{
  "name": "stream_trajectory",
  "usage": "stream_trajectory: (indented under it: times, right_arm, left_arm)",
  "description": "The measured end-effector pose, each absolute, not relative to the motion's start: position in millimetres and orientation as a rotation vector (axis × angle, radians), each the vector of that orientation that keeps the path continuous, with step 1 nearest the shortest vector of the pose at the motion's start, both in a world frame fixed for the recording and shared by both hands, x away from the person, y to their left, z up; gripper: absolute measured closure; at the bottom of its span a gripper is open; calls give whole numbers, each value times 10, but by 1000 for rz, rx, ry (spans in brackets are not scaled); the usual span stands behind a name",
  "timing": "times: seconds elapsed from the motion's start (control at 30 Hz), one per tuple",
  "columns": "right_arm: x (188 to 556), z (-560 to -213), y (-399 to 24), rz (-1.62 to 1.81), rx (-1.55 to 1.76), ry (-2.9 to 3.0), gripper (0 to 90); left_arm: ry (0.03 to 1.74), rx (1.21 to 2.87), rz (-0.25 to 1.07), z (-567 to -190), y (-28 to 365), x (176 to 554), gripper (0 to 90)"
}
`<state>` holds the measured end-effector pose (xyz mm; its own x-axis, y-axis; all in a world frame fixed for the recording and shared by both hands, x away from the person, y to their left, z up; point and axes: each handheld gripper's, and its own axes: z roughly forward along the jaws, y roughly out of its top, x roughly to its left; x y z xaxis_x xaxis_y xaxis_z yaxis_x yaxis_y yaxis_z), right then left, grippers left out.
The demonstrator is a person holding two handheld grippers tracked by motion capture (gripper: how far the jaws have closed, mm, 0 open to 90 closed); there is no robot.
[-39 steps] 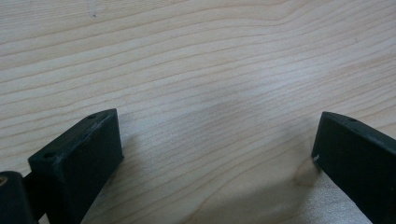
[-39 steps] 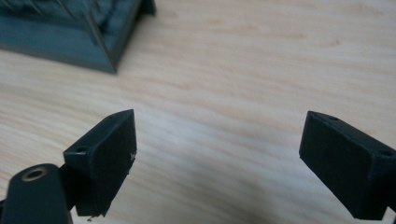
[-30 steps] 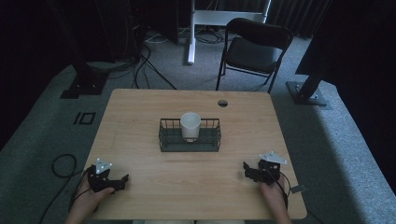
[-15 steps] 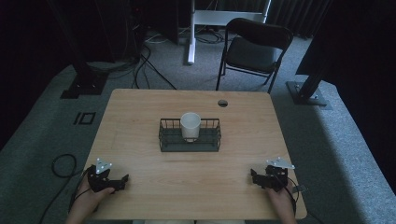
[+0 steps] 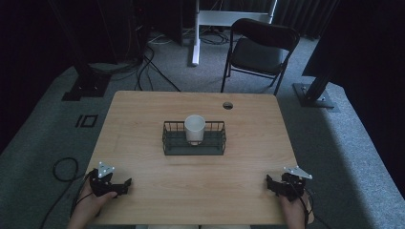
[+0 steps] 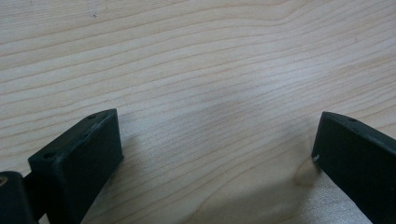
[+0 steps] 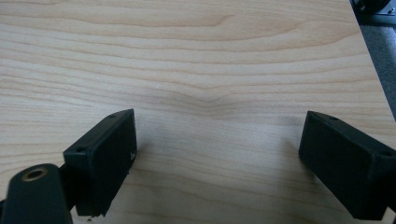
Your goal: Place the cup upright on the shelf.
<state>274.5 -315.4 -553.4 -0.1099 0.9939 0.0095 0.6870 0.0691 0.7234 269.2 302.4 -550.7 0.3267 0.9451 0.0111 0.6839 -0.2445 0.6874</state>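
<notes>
White cup (image 5: pixel 195 128): one, round, smooth-walled, upright inside one dark wire basket (image 5: pixel 193 143) at mid-worktop, well apart from both claws. Left claw (image 5: pixel 125 183), black, blocky, resting near the front left corner of the pale wood-grain worktop (image 5: pixel 143 119), jaws spread wide over bare wood. Round cable hole (image 5: pixel 228 105) near the far edge. Right claw (image 5: pixel 270 183), same make, low at the front right corner, jaws likewise wide apart, nothing between. One folding chair (image 5: pixel 258 47) beyond. No readable writing.
</notes>
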Motion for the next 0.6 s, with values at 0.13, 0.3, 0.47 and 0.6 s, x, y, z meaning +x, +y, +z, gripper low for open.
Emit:
stream_trajectory:
  times: [0.13,0.3,0.47,0.6]
  right_arm:
    - [2751,-5534,-3122,816,1641,1885,110]
    - [2786,-5534,-3079,826,1615,1911,110]
    - [2813,-5533,-3068,832,1606,1924,110]
    - [2816,-5534,-3069,833,1603,1926,110]
  left_arm:
    - [1427,2014,582,-5507,3024,2692,19]
    - [1427,2014,581,-5507,3023,2692,19]
    - [1428,2014,581,-5507,3023,2692,19]
    - [1428,2014,581,-5506,3023,2692,19]
